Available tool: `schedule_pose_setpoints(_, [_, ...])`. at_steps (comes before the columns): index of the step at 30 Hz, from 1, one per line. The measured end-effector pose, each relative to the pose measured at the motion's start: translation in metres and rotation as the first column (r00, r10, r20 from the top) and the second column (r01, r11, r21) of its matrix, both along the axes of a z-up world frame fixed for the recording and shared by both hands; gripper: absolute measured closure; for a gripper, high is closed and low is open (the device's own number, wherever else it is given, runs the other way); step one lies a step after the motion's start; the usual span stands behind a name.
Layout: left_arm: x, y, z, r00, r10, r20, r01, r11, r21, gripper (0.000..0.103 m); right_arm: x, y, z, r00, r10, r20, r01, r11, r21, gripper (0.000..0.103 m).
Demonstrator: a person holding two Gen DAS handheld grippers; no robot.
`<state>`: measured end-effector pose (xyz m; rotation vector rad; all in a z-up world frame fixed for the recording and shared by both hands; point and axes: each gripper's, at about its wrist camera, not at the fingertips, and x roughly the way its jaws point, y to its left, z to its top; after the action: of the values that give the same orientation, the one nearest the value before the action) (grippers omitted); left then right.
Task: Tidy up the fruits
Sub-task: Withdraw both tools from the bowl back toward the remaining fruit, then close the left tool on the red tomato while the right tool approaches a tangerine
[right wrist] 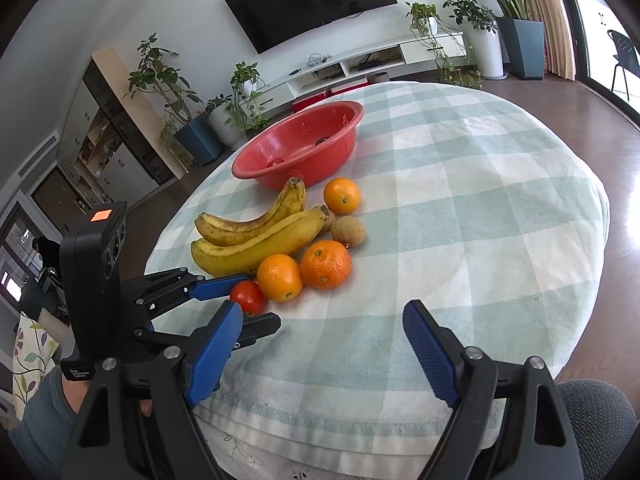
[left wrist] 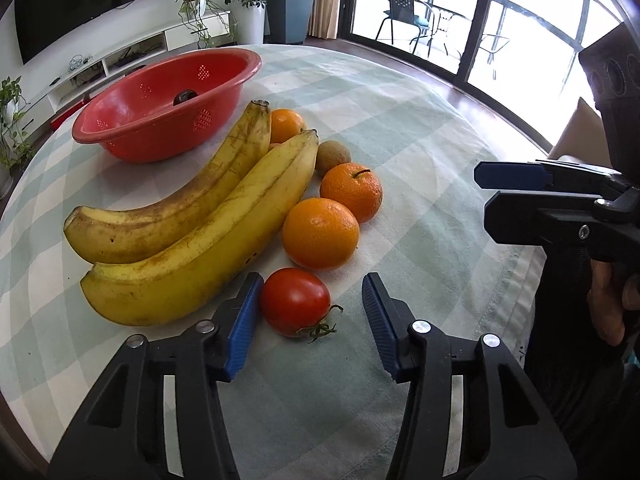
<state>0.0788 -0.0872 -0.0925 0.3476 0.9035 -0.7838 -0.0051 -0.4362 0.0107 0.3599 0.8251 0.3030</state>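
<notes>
while the left tool (left wrist: 310, 318) straddles the tomato (left wrist: 295, 301), its left pad just beside the skin and its right pad standing clear, nothing is gripped yet; jaws at a middling gap. the tomato lies straight ahead between the pads at the near edge of the fruit cluster, calyx end turned toward the tool, so the left hand is much the nearer. right tool (right wrist: 324, 354): jaws wide, empty, held off over the bench's near rim. item: tomato, round, smooth, glossy red, dry green calyx. items: two bananas (left wrist: 192, 216), long, curved, yellow with brown freckling, long axes running away toward the colander (left wrist: 160, 108). items: three oranges (left wrist: 320, 233), dimpled peel. item: small brown fuzzy fruit (left wrist: 333, 157), perhaps a kiwi. colander: red plastic, perforated, two small dark-red fruits inside. bench (left wrist: 420, 128): soft woven cloth, pale green check.
</notes>
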Motion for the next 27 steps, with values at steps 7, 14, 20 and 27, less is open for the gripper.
schedule_pose_setpoints(7, [0.001, 0.002, -0.002, 1.000, 0.007, 0.009, -0.007, 1.000, 0.012, 0.064, 0.000, 0.004, -0.002, 1.000, 0.005, -0.005, -0.005, 1.000, -0.011, 0.018])
schedule_pose_setpoints(14, [0.000, 0.003, -0.002, 1.000, 0.021, 0.012, -0.021, 1.000, 0.016, 0.064, -0.002, 0.005, -0.002, 1.000, 0.008, -0.004, -0.008, 1.000, -0.014, 0.018])
schedule_pose_setpoints(20, [-0.002, 0.007, -0.002, 0.999, 0.036, 0.011, -0.037, 0.999, 0.004, 0.065, -0.001, 0.006, -0.003, 1.000, 0.013, -0.011, -0.013, 1.000, -0.022, 0.020])
schedule_pose_setpoints(27, [-0.002, 0.018, -0.001, 0.998, 0.068, -0.001, -0.068, 0.997, -0.027, 0.072, -0.001, 0.012, -0.006, 1.000, 0.022, -0.021, -0.023, 0.999, -0.035, 0.025])
